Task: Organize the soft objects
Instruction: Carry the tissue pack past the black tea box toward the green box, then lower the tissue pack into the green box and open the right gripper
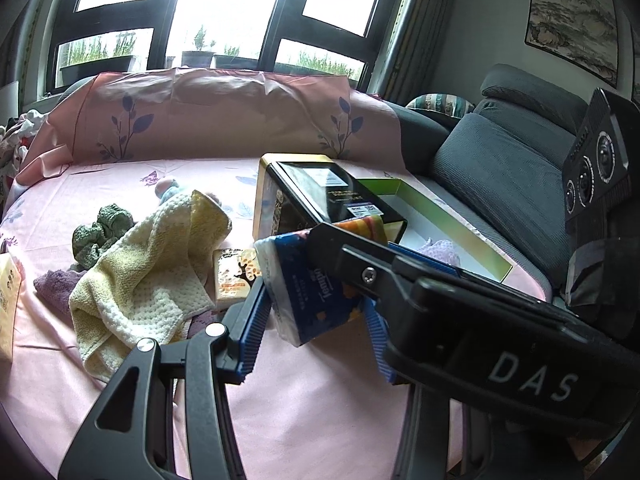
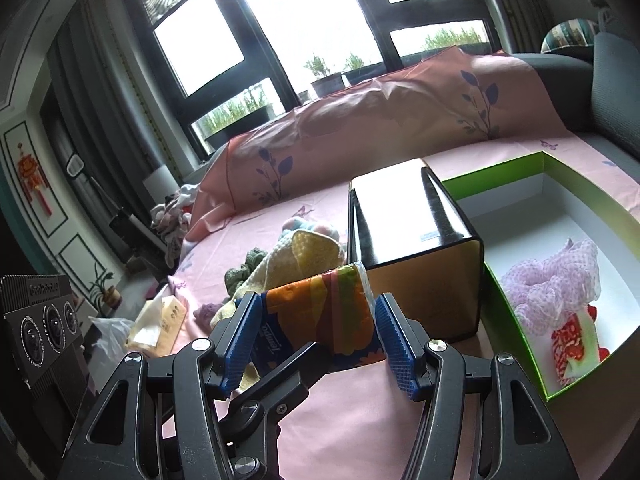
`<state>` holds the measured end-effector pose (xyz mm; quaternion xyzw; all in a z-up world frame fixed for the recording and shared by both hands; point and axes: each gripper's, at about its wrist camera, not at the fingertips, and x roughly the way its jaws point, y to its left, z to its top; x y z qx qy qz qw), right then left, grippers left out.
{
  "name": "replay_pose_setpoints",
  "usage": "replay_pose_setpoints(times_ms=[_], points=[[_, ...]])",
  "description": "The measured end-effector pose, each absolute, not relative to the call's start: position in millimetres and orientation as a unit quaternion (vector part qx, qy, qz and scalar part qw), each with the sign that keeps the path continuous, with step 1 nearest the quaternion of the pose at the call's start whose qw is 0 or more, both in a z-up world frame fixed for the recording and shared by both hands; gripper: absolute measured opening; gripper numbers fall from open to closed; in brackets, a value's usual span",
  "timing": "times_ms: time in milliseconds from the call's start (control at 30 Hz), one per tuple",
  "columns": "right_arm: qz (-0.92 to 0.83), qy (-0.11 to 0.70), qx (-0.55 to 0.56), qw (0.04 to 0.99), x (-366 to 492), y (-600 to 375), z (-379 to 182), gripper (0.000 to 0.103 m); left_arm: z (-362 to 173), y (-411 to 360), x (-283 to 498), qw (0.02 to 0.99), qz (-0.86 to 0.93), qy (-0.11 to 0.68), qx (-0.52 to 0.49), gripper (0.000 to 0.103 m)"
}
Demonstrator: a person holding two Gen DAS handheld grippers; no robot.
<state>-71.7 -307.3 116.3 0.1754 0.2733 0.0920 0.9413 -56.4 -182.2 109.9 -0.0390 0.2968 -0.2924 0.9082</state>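
Note:
A blue and orange tissue pack (image 1: 316, 288) is held above the pink sheet by both grippers. My left gripper (image 1: 314, 320) is shut on its lower part; my right gripper (image 2: 316, 340) is shut on the same pack (image 2: 324, 316), and its body crosses the left wrist view. A green-rimmed open box (image 2: 516, 172) to the right holds a lilac cloth (image 2: 552, 284) and a red-and-white packet (image 2: 572, 336). A yellow waffle towel (image 1: 156, 276), a green cloth (image 1: 100, 232), a purple cloth (image 1: 56, 284) and a small tissue pack (image 1: 234, 276) lie left of the pack.
A black and gold box (image 2: 416, 248) stands between the cloth pile and the green box. A tissue box (image 2: 160, 320) sits at the bed's left edge. Pink pillows (image 1: 224, 116) line the back, a grey sofa cushion (image 1: 500, 168) is at the right.

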Motion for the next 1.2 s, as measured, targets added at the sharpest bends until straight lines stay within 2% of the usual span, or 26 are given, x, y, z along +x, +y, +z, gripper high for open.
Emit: replay_pose_setpoints(times_ms=[1200], points=[[0.007, 0.203, 0.306, 0.930, -95.5, -442.4, 109.3, 0.062, 121.1, -314.4, -44.9, 0.877, -0.385, 0.283, 0.061, 0.044]])
